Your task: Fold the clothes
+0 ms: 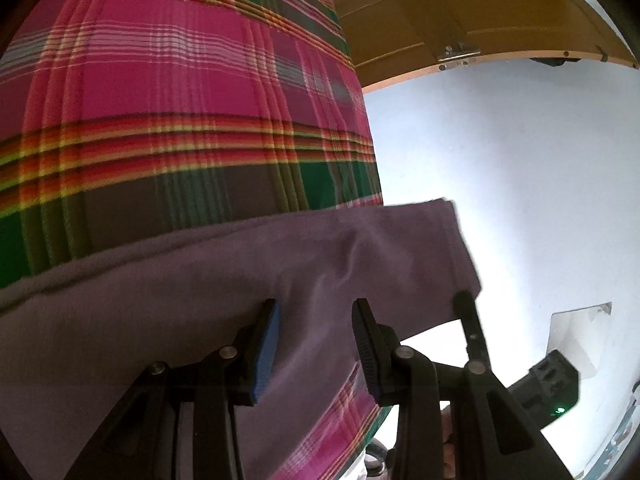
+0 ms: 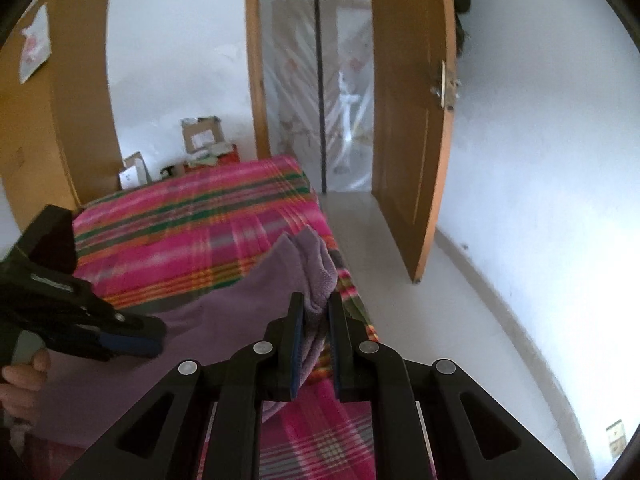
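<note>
A purple garment (image 1: 208, 276) lies across a bed covered by a pink and green plaid blanket (image 1: 180, 100). My left gripper (image 1: 316, 320) hovers over the garment. Its jaws stand apart, with flat cloth showing between them and no pad pressing on it. My right gripper (image 2: 316, 312) is shut on a bunched edge of the purple garment (image 2: 248, 304), lifted a little off the blanket (image 2: 192, 220) near the bed's right side. In the left wrist view the right gripper (image 1: 466, 304) shows at the cloth's right corner. The right wrist view has the left gripper (image 2: 152, 340) at the left, held by a hand (image 2: 20, 380).
An open wooden door (image 2: 412, 120) stands right of the bed, with pale floor (image 2: 384, 248) between them. A wooden wardrobe (image 2: 52, 120) is at the left. Cardboard boxes (image 2: 202, 134) sit past the bed's far end against the white wall.
</note>
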`<state>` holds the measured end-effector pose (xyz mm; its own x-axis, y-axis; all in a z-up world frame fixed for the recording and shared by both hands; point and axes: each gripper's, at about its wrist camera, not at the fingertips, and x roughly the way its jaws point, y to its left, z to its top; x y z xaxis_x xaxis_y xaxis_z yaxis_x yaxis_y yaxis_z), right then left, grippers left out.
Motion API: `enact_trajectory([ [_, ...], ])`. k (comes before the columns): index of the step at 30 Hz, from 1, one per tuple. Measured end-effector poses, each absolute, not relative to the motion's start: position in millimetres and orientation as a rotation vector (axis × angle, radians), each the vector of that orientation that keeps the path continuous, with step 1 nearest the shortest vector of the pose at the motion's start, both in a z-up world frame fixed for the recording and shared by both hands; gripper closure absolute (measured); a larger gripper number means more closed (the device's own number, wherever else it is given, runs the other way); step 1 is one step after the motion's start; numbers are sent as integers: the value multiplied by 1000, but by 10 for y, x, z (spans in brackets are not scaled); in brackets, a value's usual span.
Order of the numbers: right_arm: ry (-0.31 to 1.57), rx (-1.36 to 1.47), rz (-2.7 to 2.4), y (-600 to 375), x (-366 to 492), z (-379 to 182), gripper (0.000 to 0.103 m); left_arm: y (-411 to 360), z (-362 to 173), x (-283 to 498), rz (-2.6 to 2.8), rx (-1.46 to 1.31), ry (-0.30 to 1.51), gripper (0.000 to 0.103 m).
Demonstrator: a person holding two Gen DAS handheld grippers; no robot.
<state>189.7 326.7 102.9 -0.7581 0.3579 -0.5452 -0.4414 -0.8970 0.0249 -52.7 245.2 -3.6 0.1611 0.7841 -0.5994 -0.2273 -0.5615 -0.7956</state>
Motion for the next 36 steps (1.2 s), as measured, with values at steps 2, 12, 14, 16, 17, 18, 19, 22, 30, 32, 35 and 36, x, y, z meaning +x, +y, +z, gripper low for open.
enact_trajectory([
  [2, 195, -740, 2611, 3195, 1905, 1101, 92, 2438, -17, -474, 1521, -1593, -538, 66],
  [12, 165, -660, 2692, 2841, 1973, 1329, 91, 2408, -98, -335, 1484, -1616, -552, 66],
  [14, 166, -651, 2705, 2784, 1977, 1358, 91, 2421, -110, -314, 1480, -1617, -552, 66],
  [16, 158, -639, 2716, 2715, 1982, 1392, 91, 2434, -106, -288, 1481, -1616, -549, 66],
  [17, 156, -635, 2721, 2688, 1988, 1405, 91, 2439, -106, -282, 1476, -1610, -536, 66],
  [18, 155, -633, 2726, 2663, 1995, 1415, 91, 2428, -114, -280, 1468, -1612, -548, 66],
  [19, 157, -627, 2734, 2630, 1999, 1430, 91, 2403, -126, -279, 1458, -1621, -582, 66],
  [22, 158, -620, 2750, 2550, 2005, 1455, 91, 2326, -118, -263, 1446, -1634, -595, 66],
  [30, 123, -636, 2814, 2223, 1967, 1463, 91, 1904, 189, -315, 1453, -1532, -698, 63],
  [32, 106, -646, 2834, 2112, 1967, 1444, 91, 1814, 241, -318, 1444, -1511, -730, 60],
  [35, 97, -660, 2857, 1988, 1955, 1406, 92, 1690, 308, -319, 1426, -1479, -781, 58],
  [36, 96, -666, 2863, 1951, 1946, 1392, 92, 1667, 328, -324, 1419, -1468, -798, 57],
])
